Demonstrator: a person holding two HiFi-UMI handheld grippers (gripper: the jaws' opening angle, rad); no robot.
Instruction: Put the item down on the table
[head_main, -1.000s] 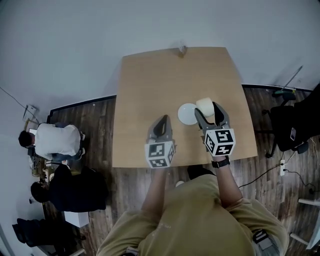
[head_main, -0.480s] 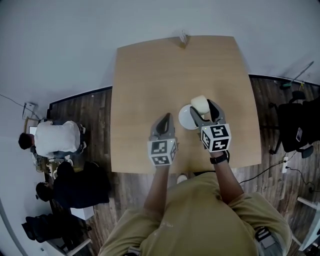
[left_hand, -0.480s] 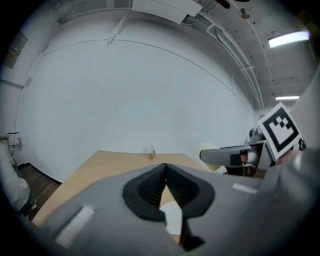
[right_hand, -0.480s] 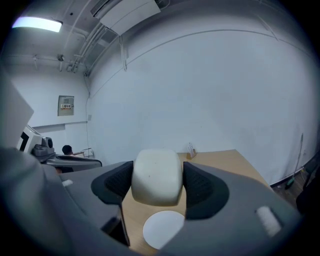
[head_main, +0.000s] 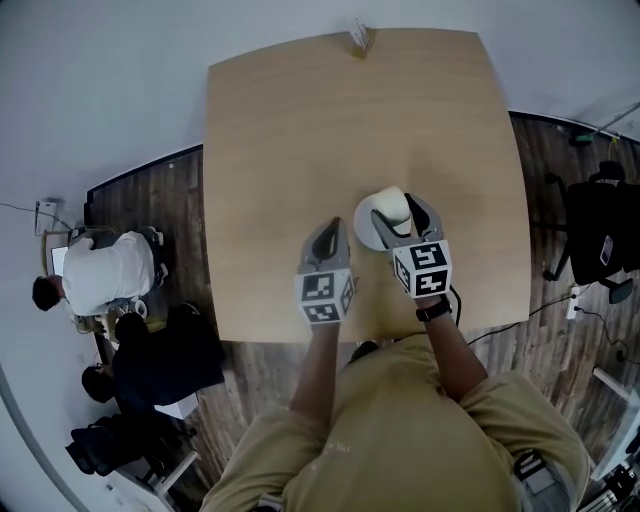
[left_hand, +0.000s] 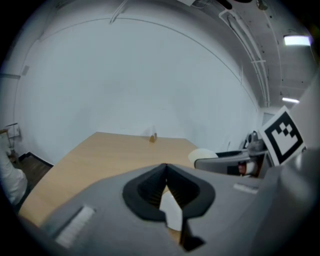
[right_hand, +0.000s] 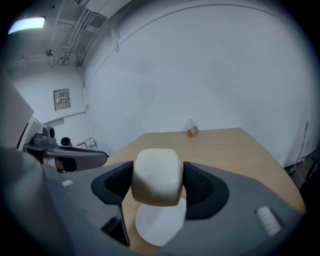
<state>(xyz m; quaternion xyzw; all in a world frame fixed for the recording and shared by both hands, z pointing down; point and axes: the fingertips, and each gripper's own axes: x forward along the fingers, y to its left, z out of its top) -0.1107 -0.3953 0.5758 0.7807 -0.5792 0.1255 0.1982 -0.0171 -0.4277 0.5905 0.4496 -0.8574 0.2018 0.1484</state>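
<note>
A cream-coloured cup (right_hand: 156, 172) sits between the pads of my right gripper (right_hand: 157, 187), which is shut on it. It hangs just above a white saucer (right_hand: 159, 225) on the wooden table (right_hand: 235, 150). From the head view the cup (head_main: 392, 204) overlaps the saucer (head_main: 372, 228), and the right gripper (head_main: 398, 212) reaches in from the near side. My left gripper (head_main: 327, 232) hovers just left of the saucer, shut, with nothing in it. In its own view the left gripper (left_hand: 166, 169) shows its jaws meeting at the tips.
A small card stand (head_main: 360, 37) is at the table's far edge. Wood floor surrounds the table (head_main: 270, 150). People (head_main: 105, 275) sit on the floor to the left, and a dark chair (head_main: 598, 225) stands to the right. The right gripper's marker cube (left_hand: 282, 134) shows in the left gripper view.
The right gripper has carried the cup leftward, from beside the saucer's right rim to over the saucer. The left gripper has kept its place and stayed shut. The head camera has shifted.
</note>
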